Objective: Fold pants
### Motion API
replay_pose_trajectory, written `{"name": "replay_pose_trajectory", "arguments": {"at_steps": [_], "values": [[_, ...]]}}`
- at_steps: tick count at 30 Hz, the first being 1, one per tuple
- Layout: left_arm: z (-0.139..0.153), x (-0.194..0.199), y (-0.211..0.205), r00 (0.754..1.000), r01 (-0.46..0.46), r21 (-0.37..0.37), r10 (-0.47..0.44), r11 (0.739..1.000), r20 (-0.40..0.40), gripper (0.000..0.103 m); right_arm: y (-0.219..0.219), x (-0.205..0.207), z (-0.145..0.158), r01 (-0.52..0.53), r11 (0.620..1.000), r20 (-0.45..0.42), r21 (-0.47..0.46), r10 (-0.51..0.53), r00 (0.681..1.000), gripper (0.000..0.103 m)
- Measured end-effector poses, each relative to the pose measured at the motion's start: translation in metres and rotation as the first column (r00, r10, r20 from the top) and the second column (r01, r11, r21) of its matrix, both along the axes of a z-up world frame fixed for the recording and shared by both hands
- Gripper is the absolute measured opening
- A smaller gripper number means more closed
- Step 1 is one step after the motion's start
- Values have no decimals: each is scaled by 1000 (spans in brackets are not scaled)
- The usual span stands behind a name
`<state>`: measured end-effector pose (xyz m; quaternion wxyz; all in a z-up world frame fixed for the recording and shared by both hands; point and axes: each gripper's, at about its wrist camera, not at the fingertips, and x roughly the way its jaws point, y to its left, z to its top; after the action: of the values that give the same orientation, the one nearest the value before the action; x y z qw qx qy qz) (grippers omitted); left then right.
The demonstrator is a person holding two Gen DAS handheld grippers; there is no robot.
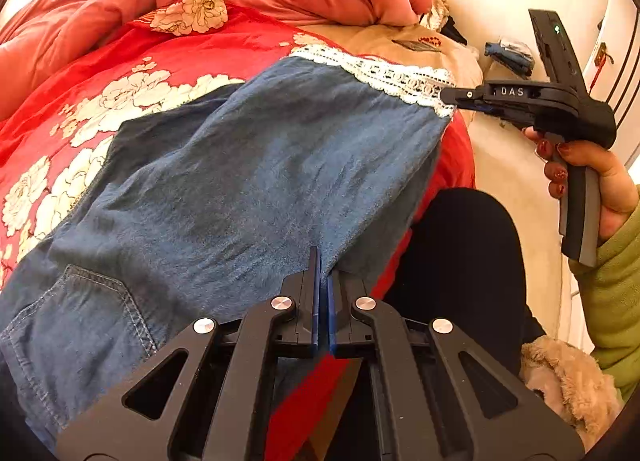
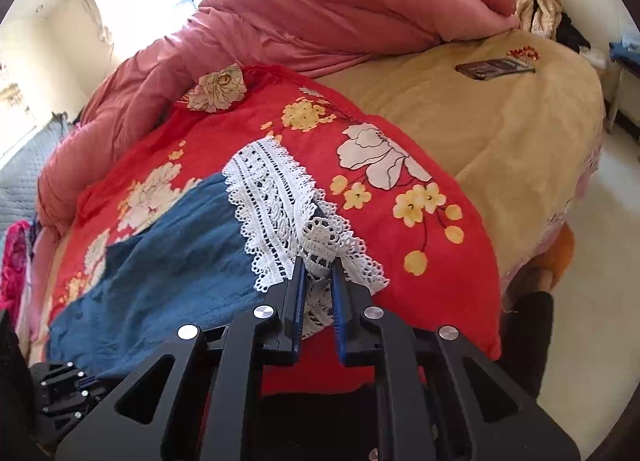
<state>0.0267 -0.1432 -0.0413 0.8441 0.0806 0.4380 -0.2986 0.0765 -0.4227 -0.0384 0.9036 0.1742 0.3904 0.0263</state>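
Note:
Blue denim pants (image 1: 248, 165) with a white lace hem (image 1: 384, 75) lie on a red floral bedspread (image 1: 80, 109). A back pocket shows at the lower left. My left gripper (image 1: 324, 261) is shut on the near edge of the pants by the bed's side. My right gripper (image 1: 448, 95) is at the lace hem, held by a hand with red nails. In the right wrist view my right gripper (image 2: 318, 265) is shut on the bunched white lace hem (image 2: 276, 197) of the pants (image 2: 172, 273).
A pink duvet (image 2: 328, 17) is heaped at the back of the bed. A tan blanket (image 2: 500, 121) with a dark flat object (image 2: 494, 68) lies to the right. The bed's edge and pale floor (image 2: 592, 261) are at right. A plush toy (image 1: 568, 381) is at lower right.

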Motion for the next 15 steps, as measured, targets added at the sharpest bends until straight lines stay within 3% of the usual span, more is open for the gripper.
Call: {"name": "replay_pose_trajectory", "arguments": {"at_steps": [8, 15], "values": [[-12, 7, -4, 1000, -18, 28, 19, 999, -21, 1, -6, 7, -20, 8, 1000, -44, 11, -8, 999, 14], [-5, 3, -5, 1000, 1, 32, -2, 999, 12, 1, -9, 0, -8, -4, 1000, -12, -1, 4, 1000, 15]]}}
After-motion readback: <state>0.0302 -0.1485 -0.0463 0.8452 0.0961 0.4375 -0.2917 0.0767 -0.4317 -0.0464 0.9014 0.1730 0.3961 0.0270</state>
